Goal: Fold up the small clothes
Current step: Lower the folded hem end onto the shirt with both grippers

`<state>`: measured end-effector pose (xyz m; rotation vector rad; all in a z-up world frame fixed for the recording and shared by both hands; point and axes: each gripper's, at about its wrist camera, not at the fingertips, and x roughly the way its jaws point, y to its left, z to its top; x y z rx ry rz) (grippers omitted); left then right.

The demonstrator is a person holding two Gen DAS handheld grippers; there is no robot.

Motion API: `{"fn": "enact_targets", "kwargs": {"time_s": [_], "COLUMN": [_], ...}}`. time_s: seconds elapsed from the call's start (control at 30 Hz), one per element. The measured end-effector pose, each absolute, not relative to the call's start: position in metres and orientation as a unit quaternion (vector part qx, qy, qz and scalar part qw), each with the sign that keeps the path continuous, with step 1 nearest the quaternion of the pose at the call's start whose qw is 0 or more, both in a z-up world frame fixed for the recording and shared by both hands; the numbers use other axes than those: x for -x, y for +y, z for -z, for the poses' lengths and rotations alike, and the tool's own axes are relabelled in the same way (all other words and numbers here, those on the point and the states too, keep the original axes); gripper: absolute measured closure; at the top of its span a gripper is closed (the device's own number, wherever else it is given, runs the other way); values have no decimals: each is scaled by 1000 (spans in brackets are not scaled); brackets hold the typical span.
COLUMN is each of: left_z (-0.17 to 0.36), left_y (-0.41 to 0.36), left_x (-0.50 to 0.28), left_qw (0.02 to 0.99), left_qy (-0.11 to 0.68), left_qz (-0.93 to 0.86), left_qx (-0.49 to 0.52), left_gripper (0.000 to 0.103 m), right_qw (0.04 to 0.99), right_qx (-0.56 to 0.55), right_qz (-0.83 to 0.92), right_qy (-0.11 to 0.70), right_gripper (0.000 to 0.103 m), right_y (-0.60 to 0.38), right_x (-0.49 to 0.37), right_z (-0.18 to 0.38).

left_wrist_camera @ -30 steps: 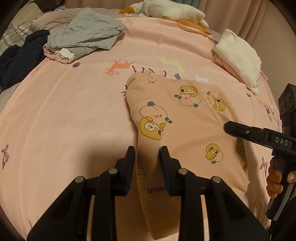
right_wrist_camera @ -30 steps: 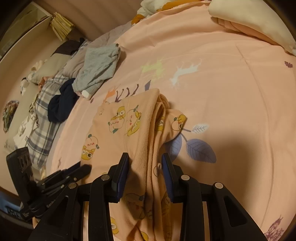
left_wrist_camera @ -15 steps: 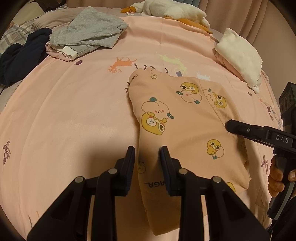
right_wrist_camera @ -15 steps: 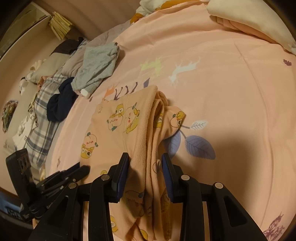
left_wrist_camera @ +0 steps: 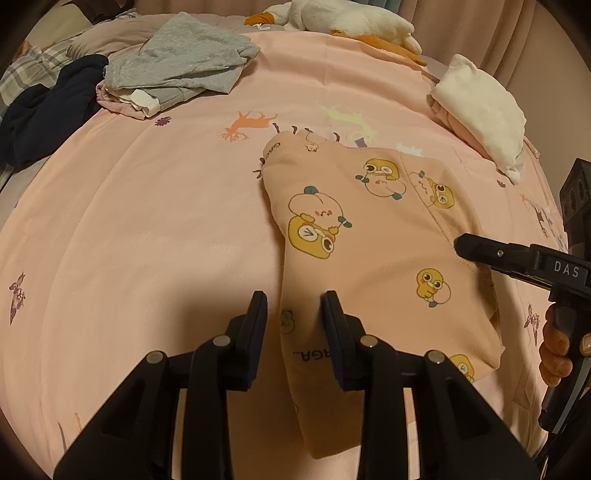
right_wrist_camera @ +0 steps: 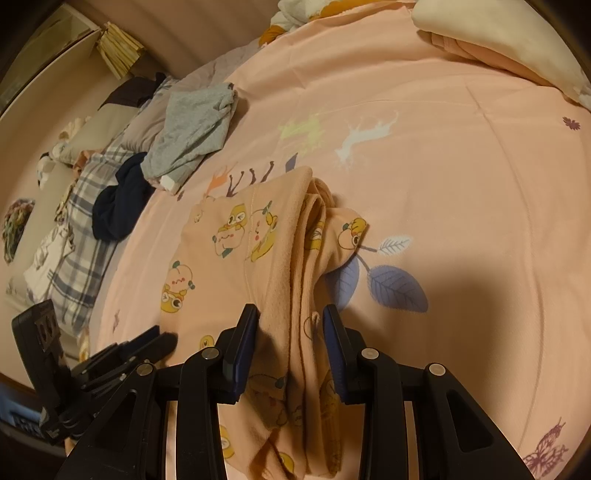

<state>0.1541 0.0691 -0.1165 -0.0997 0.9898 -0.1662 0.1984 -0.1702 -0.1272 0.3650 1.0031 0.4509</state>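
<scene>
A peach garment (left_wrist_camera: 369,236) printed with yellow cartoon animals lies folded lengthwise on the pink bedsheet (left_wrist_camera: 147,221). Its near left edge runs between the fingers of my left gripper (left_wrist_camera: 293,314). Those jaws are opening, and a dark gap shows beside the left pad. In the right wrist view the garment (right_wrist_camera: 258,258) shows its stacked, bunched right edge. My right gripper (right_wrist_camera: 290,325) is shut on those layers near the front end. The right gripper's tip (left_wrist_camera: 461,245) rests on the garment's right side, held by a hand (left_wrist_camera: 557,350). The left gripper (right_wrist_camera: 162,339) shows at lower left.
A grey garment pile (left_wrist_camera: 184,59) and a navy garment (left_wrist_camera: 48,110) lie at the far left. A folded cream and pink stack (left_wrist_camera: 480,107) sits at the far right. A plush toy (left_wrist_camera: 351,18) lies at the head. A plaid cloth (right_wrist_camera: 74,236) hangs over the bed's left edge.
The garment sits slightly farther up and to the right in the left wrist view. The left fingers stand a touch wider apart. The right gripper's hold looks the same.
</scene>
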Motion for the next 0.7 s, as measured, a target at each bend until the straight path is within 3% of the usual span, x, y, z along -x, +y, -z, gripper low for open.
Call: {"fn": "enact_targets", "kwargs": {"time_s": [0.7], "left_z": [119], "left_y": [68], "left_x": [-145], "left_qw": [876], "left_qy": [475], "left_qz": [73], "left_qx": [41], "left_gripper": [70], "right_qw": [836], "right_qx": [-174], "right_qz": [-208], "right_qy": [477], "right_gripper": [67], "right_y": [-172], "right_x": [-196], "right_z": [127]}}
